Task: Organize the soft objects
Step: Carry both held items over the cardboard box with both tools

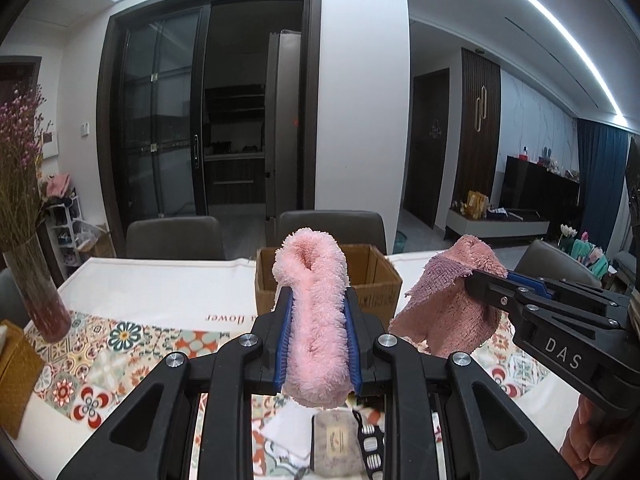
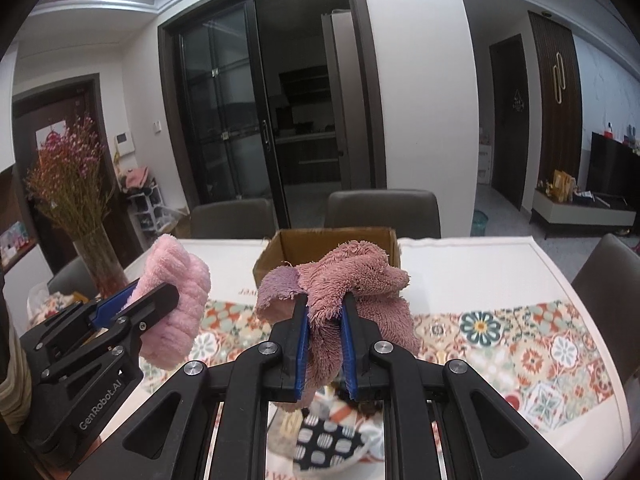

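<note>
My left gripper (image 1: 318,300) is shut on a light pink fluffy cloth (image 1: 314,320), held above the table; it also shows in the right wrist view (image 2: 176,312). My right gripper (image 2: 325,304) is shut on a dusty pink towel (image 2: 352,284) with a purplish underside; it also shows in the left wrist view (image 1: 452,300). Both cloths hang in the air just in front of an open cardboard box (image 1: 380,280), which also shows in the right wrist view (image 2: 288,248). More soft items lie on the table below the grippers (image 2: 324,440), partly hidden.
The table has a white and floral patterned cloth (image 2: 500,344). A glass vase with dried pink flowers (image 1: 28,280) stands at the left. A yellow-brown object (image 1: 16,376) lies at the left edge. Grey chairs (image 1: 332,228) stand behind the table.
</note>
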Tool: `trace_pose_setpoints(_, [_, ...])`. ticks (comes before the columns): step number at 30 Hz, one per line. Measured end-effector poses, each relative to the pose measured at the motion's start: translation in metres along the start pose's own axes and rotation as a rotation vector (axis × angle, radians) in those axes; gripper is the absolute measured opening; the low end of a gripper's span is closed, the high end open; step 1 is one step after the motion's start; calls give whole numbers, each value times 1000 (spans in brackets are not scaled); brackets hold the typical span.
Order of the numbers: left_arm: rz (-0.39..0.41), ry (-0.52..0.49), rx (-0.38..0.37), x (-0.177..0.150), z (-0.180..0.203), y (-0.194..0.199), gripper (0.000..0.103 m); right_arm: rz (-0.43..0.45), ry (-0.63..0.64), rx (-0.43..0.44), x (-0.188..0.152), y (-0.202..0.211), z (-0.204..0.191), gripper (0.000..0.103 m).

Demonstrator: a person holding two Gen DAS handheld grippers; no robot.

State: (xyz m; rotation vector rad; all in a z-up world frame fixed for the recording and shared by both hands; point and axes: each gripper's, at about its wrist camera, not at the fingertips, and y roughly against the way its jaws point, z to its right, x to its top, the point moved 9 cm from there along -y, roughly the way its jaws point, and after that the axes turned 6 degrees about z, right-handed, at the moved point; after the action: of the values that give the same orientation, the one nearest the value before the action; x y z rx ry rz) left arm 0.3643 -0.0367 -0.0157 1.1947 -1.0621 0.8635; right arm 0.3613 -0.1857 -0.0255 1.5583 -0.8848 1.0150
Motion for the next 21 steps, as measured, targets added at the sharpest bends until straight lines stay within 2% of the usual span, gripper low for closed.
trace_pose_setpoints(21, [42, -16, 11, 37, -12, -83, 24, 65, 17, 10, 53, -73, 8, 16])
